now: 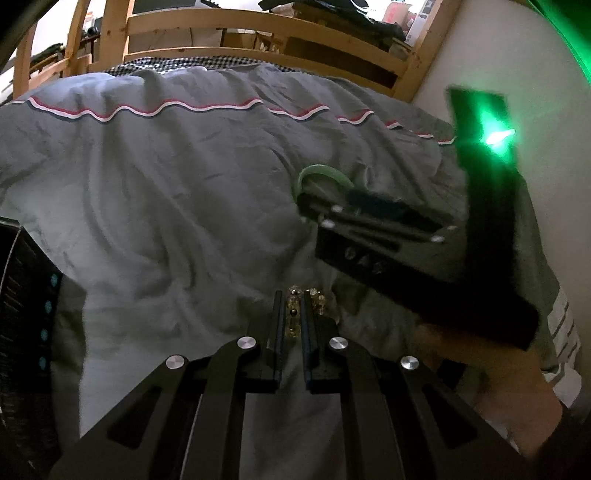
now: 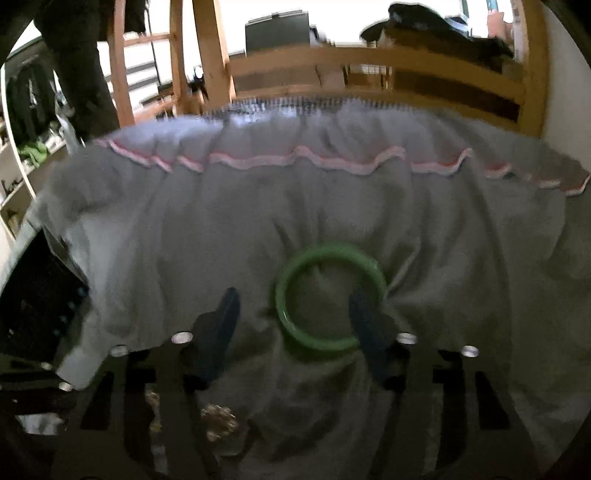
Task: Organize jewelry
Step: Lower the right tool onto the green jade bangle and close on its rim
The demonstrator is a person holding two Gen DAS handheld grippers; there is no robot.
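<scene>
A green bangle [image 2: 328, 295] lies flat on the grey duvet [image 2: 443, 229]. My right gripper [image 2: 293, 314] is open over it, its right finger [image 2: 364, 321] inside the ring and its left finger [image 2: 225, 317] outside. The bangle's far rim [image 1: 321, 173] shows past the right gripper [image 1: 317, 210] in the left wrist view. My left gripper [image 1: 291, 306] is shut on a bracelet of clear amber beads [image 1: 293, 314], low over the duvet [image 1: 166, 203]. The beads [image 2: 218, 421] show blurred at the bottom of the right wrist view.
A dark box [image 1: 26, 314] stands at the left edge of the bed; it also shows in the right wrist view [image 2: 37, 306]. A wooden bed rail [image 1: 258, 26] closes the far side. A white wall [image 1: 480, 66] runs along the right.
</scene>
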